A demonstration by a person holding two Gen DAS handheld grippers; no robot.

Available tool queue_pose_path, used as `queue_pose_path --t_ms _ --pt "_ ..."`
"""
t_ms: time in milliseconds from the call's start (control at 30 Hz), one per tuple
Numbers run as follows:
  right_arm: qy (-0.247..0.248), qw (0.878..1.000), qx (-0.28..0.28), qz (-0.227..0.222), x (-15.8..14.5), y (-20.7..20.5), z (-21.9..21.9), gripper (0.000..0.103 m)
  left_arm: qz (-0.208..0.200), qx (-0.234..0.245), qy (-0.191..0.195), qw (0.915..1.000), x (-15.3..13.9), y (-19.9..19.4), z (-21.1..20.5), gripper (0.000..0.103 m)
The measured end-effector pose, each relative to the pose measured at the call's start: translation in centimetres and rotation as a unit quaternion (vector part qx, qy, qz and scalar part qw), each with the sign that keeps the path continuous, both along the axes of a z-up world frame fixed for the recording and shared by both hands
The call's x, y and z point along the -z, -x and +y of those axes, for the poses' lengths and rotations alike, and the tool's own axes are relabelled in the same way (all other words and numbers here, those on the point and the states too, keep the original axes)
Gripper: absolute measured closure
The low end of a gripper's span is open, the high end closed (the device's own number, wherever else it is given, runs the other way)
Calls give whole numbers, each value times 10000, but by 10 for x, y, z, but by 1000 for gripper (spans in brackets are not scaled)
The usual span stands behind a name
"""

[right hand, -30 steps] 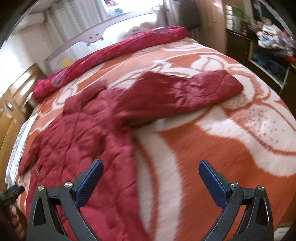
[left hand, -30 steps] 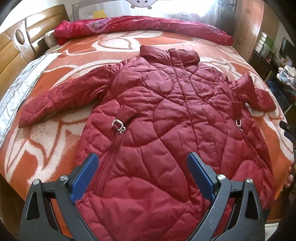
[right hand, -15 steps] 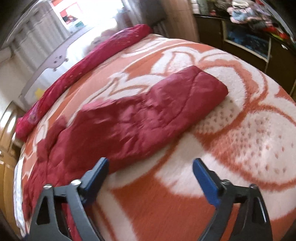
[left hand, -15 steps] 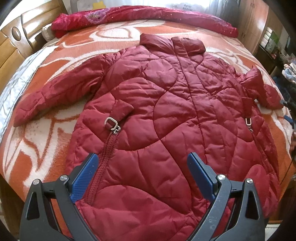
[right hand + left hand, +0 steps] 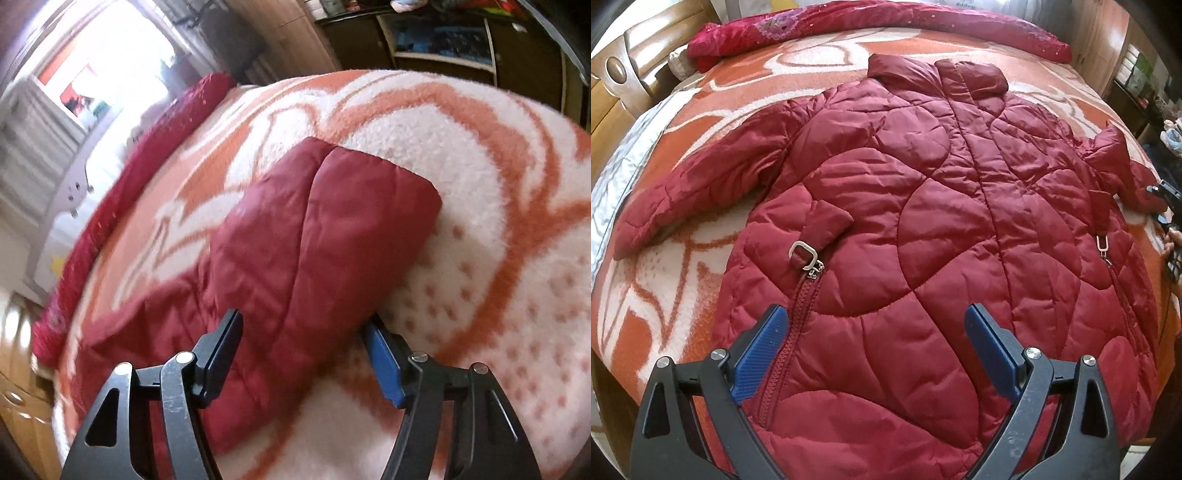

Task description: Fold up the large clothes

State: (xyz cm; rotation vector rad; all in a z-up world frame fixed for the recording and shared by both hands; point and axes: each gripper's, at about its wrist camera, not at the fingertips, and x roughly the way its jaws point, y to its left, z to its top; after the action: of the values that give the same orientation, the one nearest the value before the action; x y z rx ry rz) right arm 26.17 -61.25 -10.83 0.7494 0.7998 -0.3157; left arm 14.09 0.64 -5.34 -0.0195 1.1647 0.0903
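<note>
A dark red quilted coat (image 5: 923, 229) lies flat, front up, on the bed, collar far, hem near me. Its left sleeve (image 5: 698, 192) stretches out to the left. My left gripper (image 5: 875, 350) is open and empty, hovering over the coat's hem beside the pocket zip (image 5: 801, 291). The coat's right sleeve (image 5: 317, 236) fills the right wrist view. My right gripper (image 5: 303, 343) is open, its fingers either side of the sleeve near the cuff, not clamped. It also shows at the right edge of the left wrist view (image 5: 1167, 206).
The bed is covered by an orange and white blanket (image 5: 683, 295). A red rolled quilt (image 5: 849, 22) lies along the far side. A wooden headboard (image 5: 617, 74) stands at the left. Dark shelves (image 5: 461, 48) stand beyond the bed's right edge.
My right gripper has moved forward and down onto the right sleeve, and its fingers now straddle it. My left gripper has moved closer over the coat's hem.
</note>
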Motion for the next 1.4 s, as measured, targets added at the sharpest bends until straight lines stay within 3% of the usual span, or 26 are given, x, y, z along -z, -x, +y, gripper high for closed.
queue_pose_path --t_ms 67,133,200,300,533,733,933,1067,1233,1400 --pt "-217 9995 92 -197 4 -1 -6 37 30 -9 13 10000 2 -1 0 6" --pt "-301 9989 78 -348 6 -2 -6 46 53 -16 24 10000 4 -1 -1 6" --pt "-357 9988 -55 -319 8 -5 -2 73 76 -5 53 10000 6 -1 -2 6" --pt "-221 9981 -193 -539 -1 0 5 92 73 38 52 10000 6 -1 -5 6" --pt "327 9904 -780 -1095 -58 12 47 94 -55 -1 77 10000 0 1 0 6" --pt "553 9740 -1581 -1523 -103 13 108 94 -99 -141 228 9996 -2 4 11 6" --pt "317 9430 -2771 -1816 -131 15 202 94 -210 -77 460 9987 -10 5 16 6" --pt "521 9163 -3541 -1799 -134 18 268 94 -318 12 904 9954 -20 -1 23 6" --pt "818 8825 -4325 -1656 -127 19 341 94 -475 32 1648 9852 -32 -13 37 6" --pt "997 8528 -4918 -1447 -112 19 406 94 -573 -40 2066 9767 -37 -26 52 6"
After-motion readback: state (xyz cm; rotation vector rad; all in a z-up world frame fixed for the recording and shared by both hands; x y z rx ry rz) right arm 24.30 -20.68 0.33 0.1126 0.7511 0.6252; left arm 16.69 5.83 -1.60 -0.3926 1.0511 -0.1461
